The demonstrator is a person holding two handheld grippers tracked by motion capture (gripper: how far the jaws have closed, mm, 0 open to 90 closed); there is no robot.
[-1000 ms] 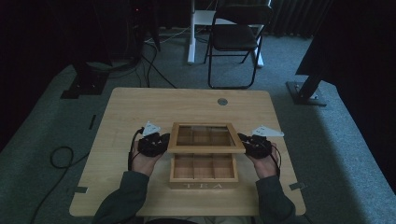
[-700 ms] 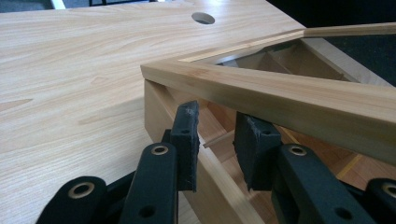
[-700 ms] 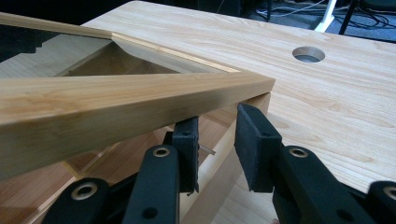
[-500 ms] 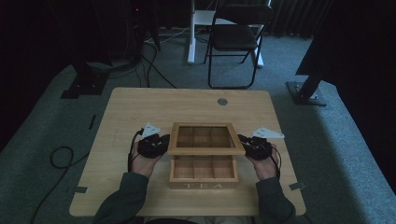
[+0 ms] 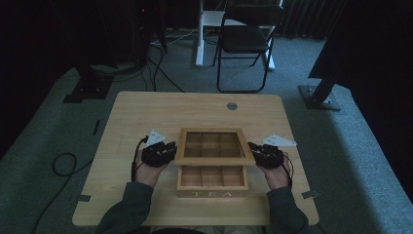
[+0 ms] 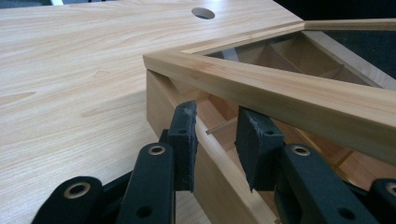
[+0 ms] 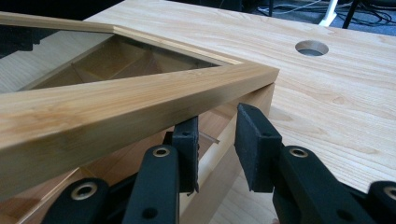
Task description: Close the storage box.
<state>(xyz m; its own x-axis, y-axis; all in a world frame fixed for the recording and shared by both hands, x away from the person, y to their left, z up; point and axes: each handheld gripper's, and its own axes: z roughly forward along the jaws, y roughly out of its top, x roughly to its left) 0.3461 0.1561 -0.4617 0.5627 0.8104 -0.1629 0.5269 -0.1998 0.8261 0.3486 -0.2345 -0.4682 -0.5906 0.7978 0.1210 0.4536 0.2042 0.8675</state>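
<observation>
Nothing much shifted since the earlier frames: both hands and the box sit where they were; the left gripper's [image 5: 170,149] jaws have just been easing a touch wider, with the box wall between them.

Near, bottom of the high view: two dark sleeves come in; left hand [image 5: 146,168] and right hand [image 5: 276,173] flank a wooden tea box [image 5: 213,193], lettered TEA on its front face, lying low and centre on the light wooden table [image 5: 146,112].

Left gripper view: left gripper [image 6: 217,121] straddles the side wall of the box [image 6: 219,186]; one black pad on the outer face, the other inside; pads appear to press the wall, so gripping it.

Right gripper view: right gripper [image 7: 217,123] likewise clamped across the opposite side wall; jaws closed on it; right gripper [image 5: 254,150] at the box's right edge in the high view.

Lid [image 5: 214,160]: a wooden frame with a window, raised off the base, passing over the jaws in both gripper views [image 6: 280,88] [image 7: 116,102]; dividers and compartments visible through it; what props it I cannot tell.

Farther up: a round cable hole [image 5: 232,106] [image 6: 202,12] [image 7: 311,47] near the table's far edge; beyond, upper centre, a black folding chair [image 5: 246,39] on grey carpet.
</observation>
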